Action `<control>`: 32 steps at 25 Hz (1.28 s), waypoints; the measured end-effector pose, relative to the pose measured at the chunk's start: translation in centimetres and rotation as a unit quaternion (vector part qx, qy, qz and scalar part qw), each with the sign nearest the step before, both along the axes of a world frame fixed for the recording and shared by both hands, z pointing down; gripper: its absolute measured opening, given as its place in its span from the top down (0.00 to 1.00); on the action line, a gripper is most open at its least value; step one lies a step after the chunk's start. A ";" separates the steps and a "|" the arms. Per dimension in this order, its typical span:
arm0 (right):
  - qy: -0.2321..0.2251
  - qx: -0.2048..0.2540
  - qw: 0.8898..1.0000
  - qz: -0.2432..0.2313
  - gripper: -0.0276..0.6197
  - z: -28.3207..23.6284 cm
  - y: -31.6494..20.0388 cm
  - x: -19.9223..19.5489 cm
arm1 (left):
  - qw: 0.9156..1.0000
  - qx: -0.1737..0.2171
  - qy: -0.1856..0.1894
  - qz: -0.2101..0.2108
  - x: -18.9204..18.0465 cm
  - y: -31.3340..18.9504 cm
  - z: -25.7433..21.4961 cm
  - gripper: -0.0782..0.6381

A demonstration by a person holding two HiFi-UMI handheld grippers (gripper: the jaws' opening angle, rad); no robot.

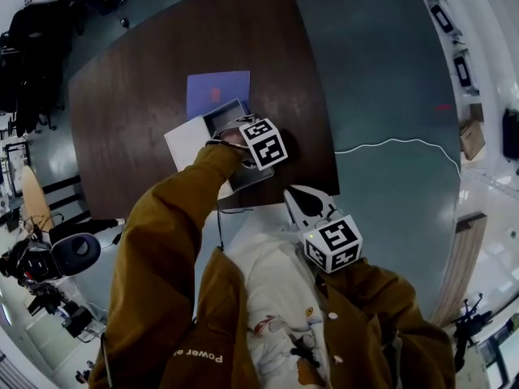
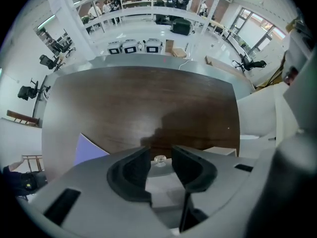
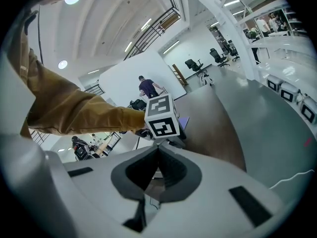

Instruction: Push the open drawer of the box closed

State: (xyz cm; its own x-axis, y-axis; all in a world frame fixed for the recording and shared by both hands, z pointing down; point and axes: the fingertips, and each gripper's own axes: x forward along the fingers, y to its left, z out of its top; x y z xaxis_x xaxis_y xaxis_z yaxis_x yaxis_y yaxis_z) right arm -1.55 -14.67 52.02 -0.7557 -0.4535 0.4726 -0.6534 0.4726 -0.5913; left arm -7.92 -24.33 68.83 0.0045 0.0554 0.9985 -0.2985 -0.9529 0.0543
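Press left gripper [image 2: 161,152], jaws part-open with knob [image 2: 159,159] between tips, squarely on drawer [image 2: 159,176], driving into box [image 1: 185,140]; keep right gripper [image 3: 157,148] closed

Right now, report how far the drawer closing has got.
Done: nothing yet; the drawer stands open from the white box. In hand: left gripper poised over it, jaws apart astride a small clear knob. Left: the whole push. Right gripper is shut, idle.

Head view steeply down; both gripper views low, near, apparently sharing table [image 1: 130,136].
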 end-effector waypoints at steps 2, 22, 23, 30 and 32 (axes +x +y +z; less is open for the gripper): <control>-0.001 0.001 1.000 -0.001 0.95 0.0 0.1 -0.2 | 1.000 0.006 -0.008 0.003 -0.1 -0.2 0.1 0.76; 0.001 0.009 1.000 0.004 0.95 -0.4 1.9 -0.8 | 1.000 0.007 -0.007 -0.005 -0.2 0.7 -0.4 0.87; 0.000 0.009 1.000 0.005 0.95 -0.5 1.9 -0.8 | 1.000 0.007 -0.007 -0.004 -0.3 0.9 -0.5 0.87; -0.001 0.012 1.000 -0.002 0.95 -0.8 2.3 -1.2 | 1.000 0.009 -0.014 -0.013 -1.5 1.4 -0.8 0.87; -0.002 0.013 1.000 -0.005 0.95 -0.9 2.3 -1.3 | 1.000 0.009 -0.016 -0.018 -2.0 1.5 -1.0 0.87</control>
